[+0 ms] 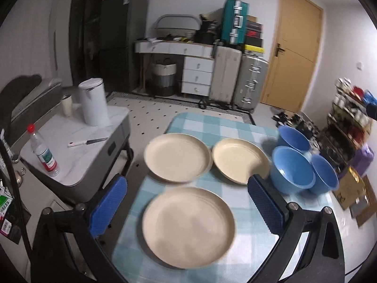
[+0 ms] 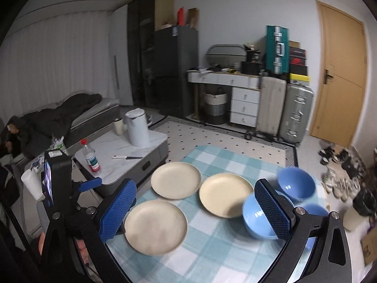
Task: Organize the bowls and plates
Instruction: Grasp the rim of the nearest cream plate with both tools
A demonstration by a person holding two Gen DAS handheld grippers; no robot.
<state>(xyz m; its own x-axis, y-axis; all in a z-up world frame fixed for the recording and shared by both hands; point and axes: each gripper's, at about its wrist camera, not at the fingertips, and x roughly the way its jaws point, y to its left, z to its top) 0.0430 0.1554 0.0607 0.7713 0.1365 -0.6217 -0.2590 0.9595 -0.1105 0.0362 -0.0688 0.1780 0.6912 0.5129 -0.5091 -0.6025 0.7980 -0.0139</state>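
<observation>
**Desk:** Left wrist view first: what does it show?

**Reporter:** Left claw (image 1: 187, 210) hangs with jaws spread wide and nothing between them, above the near plate (image 1: 188, 227) on the checked counter (image 1: 245, 250). Two more plates lie beyond, far left plate (image 1: 176, 156) and far right plate (image 1: 239, 159), edges nearly touching. Three blue bowls (image 1: 293, 168) cluster at the right edge.

**Desk:** And the right side?

**Reporter:** Right claw (image 2: 196, 212) is likewise agape and empty. Its right finger hides part of the nearest bowl (image 2: 255, 219), so that arm looks better placed for the bowls; the near plate sits directly under the left claw. Plates are round, so no long axis matters.

**Desk:** Any readable writing?

**Reporter:** None. A bottle (image 1: 44, 153) on the side table carries a red-and-green label, too blurred to read.
</observation>
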